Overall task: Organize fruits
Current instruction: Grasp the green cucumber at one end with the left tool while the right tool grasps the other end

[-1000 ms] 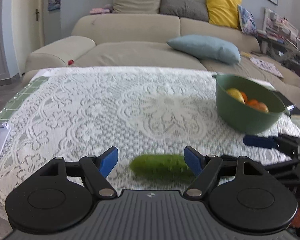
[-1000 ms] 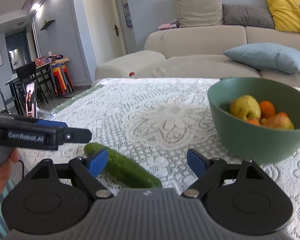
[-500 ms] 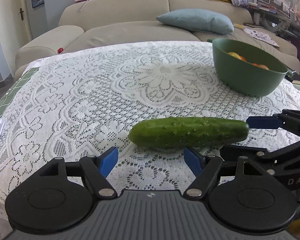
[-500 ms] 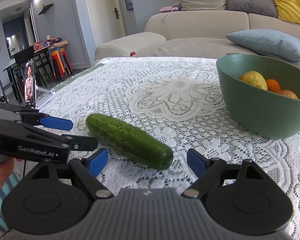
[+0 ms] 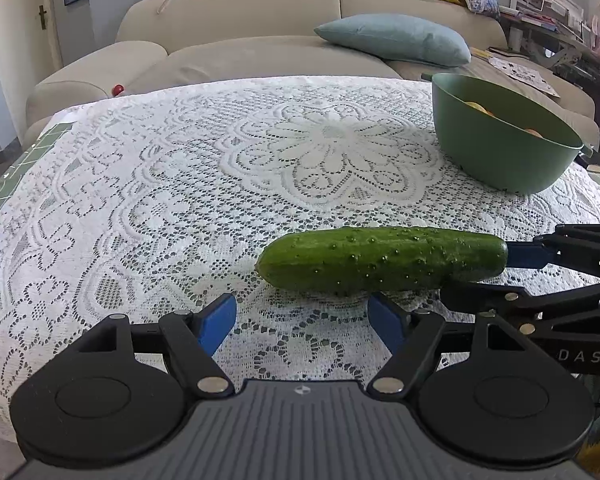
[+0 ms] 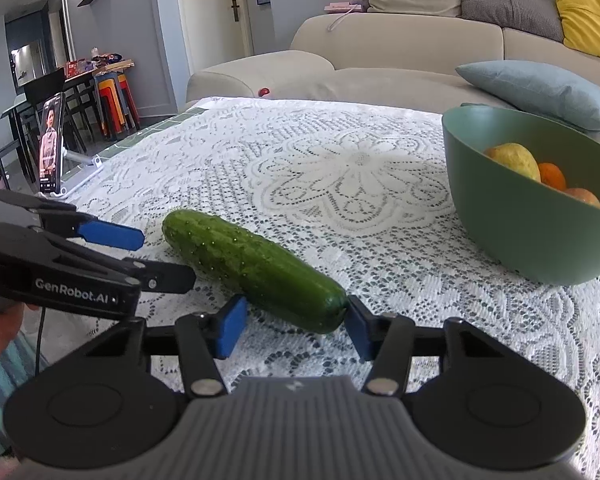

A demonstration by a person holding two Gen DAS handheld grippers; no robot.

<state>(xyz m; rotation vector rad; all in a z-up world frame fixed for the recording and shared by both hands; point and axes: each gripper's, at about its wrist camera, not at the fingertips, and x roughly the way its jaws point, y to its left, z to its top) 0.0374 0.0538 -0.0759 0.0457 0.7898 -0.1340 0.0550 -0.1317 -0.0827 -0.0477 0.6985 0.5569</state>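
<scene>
The cucumber [image 6: 256, 268] lies on the worktop [image 6: 340, 168] near the fruit bowl [image 6: 532, 236], its near end between the wide right tongs [image 6: 292, 326]; left tongs [image 5: 302, 322] also wide; next they likely must close and lift it.

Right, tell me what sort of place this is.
Most likely a home living room: a beige sofa with cushions behind, a lace-covered table in front, and a green fruit bowl on it.
</scene>
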